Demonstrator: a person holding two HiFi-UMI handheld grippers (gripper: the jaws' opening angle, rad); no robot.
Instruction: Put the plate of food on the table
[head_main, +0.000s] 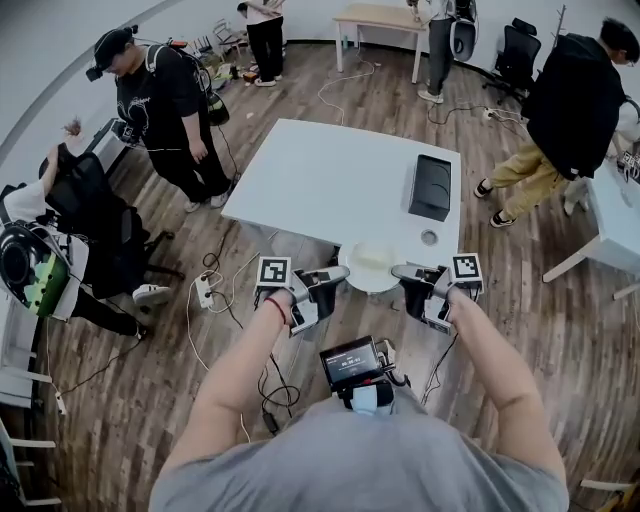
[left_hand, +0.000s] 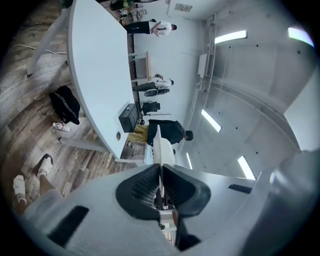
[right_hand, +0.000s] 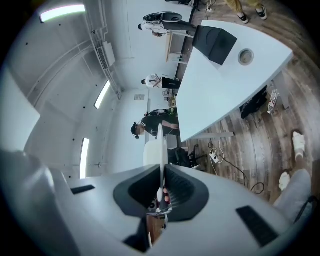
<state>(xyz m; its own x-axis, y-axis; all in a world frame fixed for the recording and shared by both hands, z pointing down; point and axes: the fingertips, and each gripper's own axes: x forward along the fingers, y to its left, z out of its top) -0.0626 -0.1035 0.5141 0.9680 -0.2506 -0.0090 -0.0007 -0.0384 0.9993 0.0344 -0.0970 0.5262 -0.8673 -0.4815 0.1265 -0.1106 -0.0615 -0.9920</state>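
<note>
— Ahead of the wearer, on the wood floor (head_main: 560, 330), what is biggest?

— A white tabletop (head_main: 330, 175), with its near edge towards the wearer.

— What lies on it?

— A black case (head_main: 431, 187) lies flat near the right edge. Its lid is shut, so nothing inside shows. Just nearer than it, a small round fitting (head_main: 429, 237) sits in the surface. I cannot tell whether it is a cup or a cable port.

— And the plate?

— The white plate (head_main: 371, 263) is at the tabletop's near edge, held level. Most of it hangs out past the edge on the wearer's side. I cannot tell whether its far rim touches the surface.

— What is in it?

— The head view shows only a pale patch, so the food cannot be made out. Both gripper views see the plate edge-on and show no more of it.

— The tongs?

— The left gripper (head_main: 343, 272) has its tongs clenched on the plate's left rim, and the thin rim runs right between the ribbed pads. The right gripper (head_main: 397, 271) grasps the right rim the same way, directly across from it.
</note>
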